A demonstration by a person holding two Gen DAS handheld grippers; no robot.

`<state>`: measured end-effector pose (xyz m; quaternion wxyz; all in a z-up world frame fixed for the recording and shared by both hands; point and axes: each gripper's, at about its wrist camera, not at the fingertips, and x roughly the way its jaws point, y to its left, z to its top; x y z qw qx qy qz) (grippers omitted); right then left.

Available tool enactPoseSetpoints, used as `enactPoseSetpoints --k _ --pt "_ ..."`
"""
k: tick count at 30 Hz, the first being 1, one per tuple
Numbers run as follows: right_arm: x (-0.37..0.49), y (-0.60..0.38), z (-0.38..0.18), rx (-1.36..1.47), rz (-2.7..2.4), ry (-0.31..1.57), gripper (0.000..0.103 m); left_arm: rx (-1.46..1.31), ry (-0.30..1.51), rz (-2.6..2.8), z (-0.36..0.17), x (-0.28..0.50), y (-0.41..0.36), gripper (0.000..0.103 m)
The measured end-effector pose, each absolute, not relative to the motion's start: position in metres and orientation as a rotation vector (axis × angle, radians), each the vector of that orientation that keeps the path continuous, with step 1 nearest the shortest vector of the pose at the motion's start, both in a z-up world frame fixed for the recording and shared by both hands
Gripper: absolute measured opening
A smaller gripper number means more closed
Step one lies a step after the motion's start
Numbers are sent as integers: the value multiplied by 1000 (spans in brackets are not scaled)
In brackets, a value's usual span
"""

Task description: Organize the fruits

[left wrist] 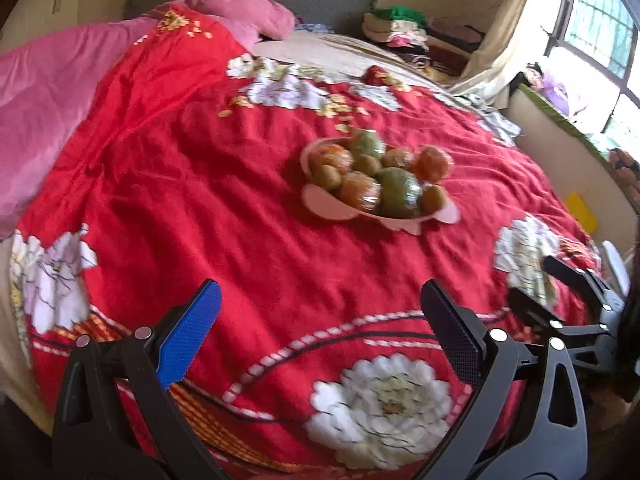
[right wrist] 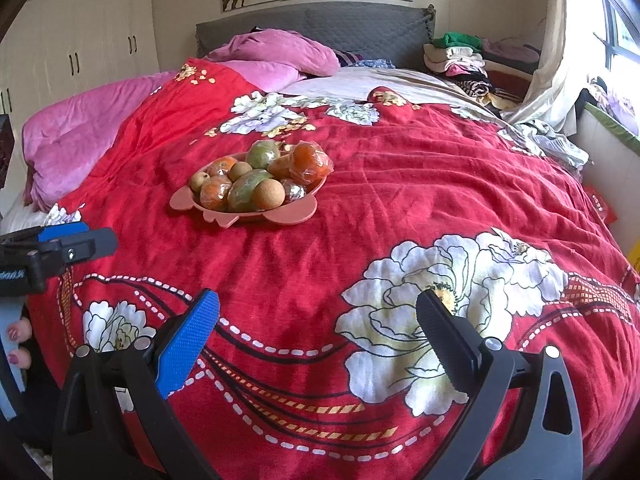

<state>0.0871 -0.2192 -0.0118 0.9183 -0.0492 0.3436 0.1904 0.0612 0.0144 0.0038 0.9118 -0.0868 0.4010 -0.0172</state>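
With my left gripper (left wrist: 320,320) and right gripper (right wrist: 318,328) spread and holding nothing, I judge the far pink plastic fruit tray's (right wrist: 276,216) film-wrapped orange and green fruits (right wrist: 240,178) slippery, best pinched across their middles.

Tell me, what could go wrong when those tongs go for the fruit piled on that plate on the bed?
1. The fruit is heaped above the rim of the pink plate; pulling one piece may send others rolling onto the red blanket.
2. The plate sits on soft, wrinkled bedding, so a push could tip it.
3. Several pieces look wrapped in shiny film, which might slip between the open left tongs or right tongs.
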Motion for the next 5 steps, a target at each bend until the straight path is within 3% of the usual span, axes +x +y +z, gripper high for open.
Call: enactPoseSetpoints --k 5 --pt "104 -234 -9 -85 340 710 99 -151 854 45 -1 80 43 94"
